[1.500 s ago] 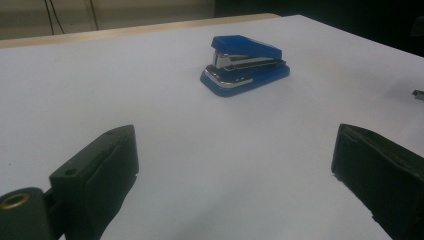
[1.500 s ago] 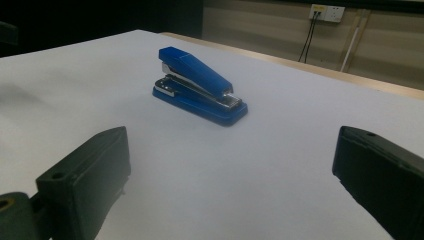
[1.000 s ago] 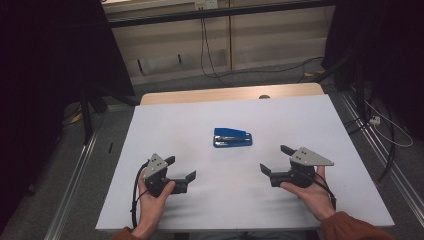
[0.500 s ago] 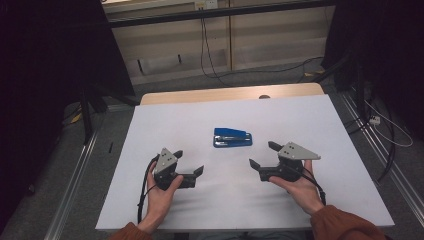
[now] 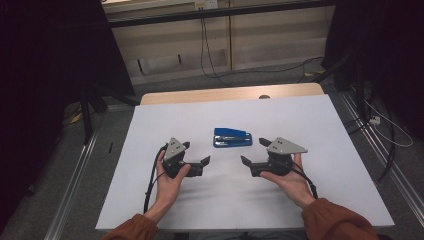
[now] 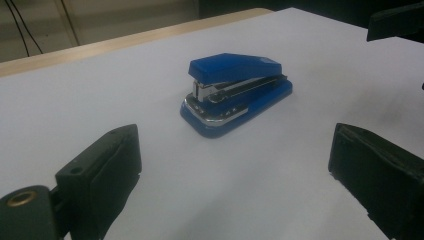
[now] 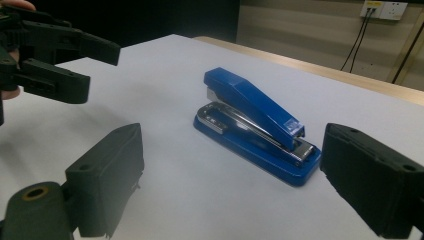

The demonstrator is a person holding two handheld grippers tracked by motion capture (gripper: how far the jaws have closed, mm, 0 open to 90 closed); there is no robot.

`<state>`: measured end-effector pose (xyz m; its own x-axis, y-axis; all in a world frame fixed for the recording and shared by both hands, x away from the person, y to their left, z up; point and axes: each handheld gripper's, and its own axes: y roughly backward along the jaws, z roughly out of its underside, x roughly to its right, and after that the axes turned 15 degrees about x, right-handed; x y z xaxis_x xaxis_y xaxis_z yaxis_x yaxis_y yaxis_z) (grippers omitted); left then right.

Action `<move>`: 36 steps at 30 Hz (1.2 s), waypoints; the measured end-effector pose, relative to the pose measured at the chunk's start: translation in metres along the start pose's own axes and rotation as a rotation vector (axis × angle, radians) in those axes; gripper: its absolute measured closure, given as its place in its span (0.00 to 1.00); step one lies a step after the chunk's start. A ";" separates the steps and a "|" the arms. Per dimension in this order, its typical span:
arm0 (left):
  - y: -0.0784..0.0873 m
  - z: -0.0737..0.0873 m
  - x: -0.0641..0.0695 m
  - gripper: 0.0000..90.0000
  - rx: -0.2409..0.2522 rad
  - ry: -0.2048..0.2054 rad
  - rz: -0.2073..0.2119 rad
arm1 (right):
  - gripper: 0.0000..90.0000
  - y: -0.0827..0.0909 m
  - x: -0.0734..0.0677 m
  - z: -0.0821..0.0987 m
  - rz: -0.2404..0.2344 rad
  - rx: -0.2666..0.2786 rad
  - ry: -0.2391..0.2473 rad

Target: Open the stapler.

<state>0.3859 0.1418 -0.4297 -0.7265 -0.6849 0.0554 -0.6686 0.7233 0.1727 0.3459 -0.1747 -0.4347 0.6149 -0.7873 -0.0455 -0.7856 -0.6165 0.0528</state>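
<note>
Both grippers had slid inward since the earlier shots, closing in on the blue stapler [image 5: 232, 137] from either side. Our left gripper [image 5: 199, 156] and right gripper [image 5: 251, 156] both had their jaws standing apart with nothing between them, and the right one's had just eased in a touch.

If we were doing the pickup, we'd guess the trick was lining one claw up across the stapler's narrow width, squarely over the middle, so it wouldn't twist or tip once pinched. The other could steady an end.

As for the stapler itself, it sat flat on the white table [image 5: 320, 120], just beyond both sets of jaws and roughly between them. Glossy blue plastic top and base, shiny metal magazine, arm down.
</note>
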 end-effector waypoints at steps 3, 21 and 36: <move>-0.004 -0.003 -0.002 0.07 0.003 -0.001 0.005 | 0.11 -0.005 -0.002 0.000 -0.014 -0.009 0.002; -0.043 -0.011 -0.011 0.09 0.033 0.019 -0.007 | 0.18 -0.036 -0.002 -0.002 -0.025 -0.003 0.044; -0.052 -0.002 -0.023 0.07 -0.063 0.030 0.021 | 0.36 -0.055 -0.001 0.001 -0.040 -0.040 0.034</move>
<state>0.4372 0.1198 -0.4381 -0.7345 -0.6727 0.0893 -0.6414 0.7312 0.2322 0.3881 -0.1403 -0.4388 0.6480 -0.7615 -0.0144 -0.7575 -0.6463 0.0918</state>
